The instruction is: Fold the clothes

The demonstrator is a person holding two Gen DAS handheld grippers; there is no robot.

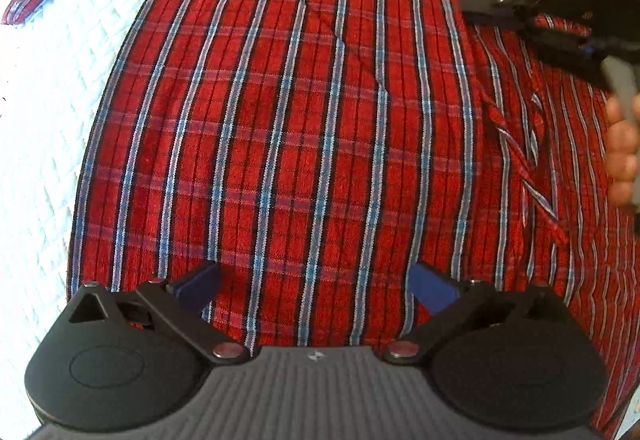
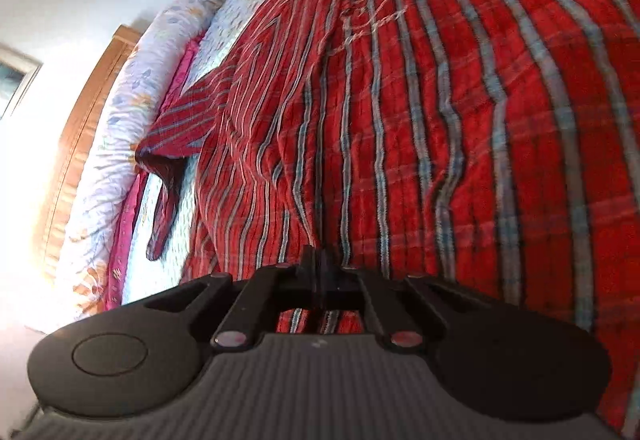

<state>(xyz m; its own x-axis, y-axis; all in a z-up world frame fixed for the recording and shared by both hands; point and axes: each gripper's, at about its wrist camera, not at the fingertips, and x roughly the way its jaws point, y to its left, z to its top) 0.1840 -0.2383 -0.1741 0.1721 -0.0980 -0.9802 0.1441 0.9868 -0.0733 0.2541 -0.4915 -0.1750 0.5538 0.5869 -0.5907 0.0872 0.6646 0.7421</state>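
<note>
Our left gripper (image 1: pixel 314 286) gapes wide over the shirt (image 1: pixel 304 112) (stripes run away from us) — our right gripper (image 2: pixel 320 260) pinches its edge

Bed (image 2: pixel 224 24): wooden headboard (image 2: pixel 76 128), pale quilted cover (image 1: pixel 52 88) over the top. Lying directly on it: one red plaid shirt (image 1: pixel 304 128), spread flat across the cover, one sleeve (image 2: pixel 176 128) stretched out toward the long floral bolster (image 2: pixel 132 88) at the head end, with a magenta cloth (image 2: pixel 128 216) alongside the bolster.
</note>
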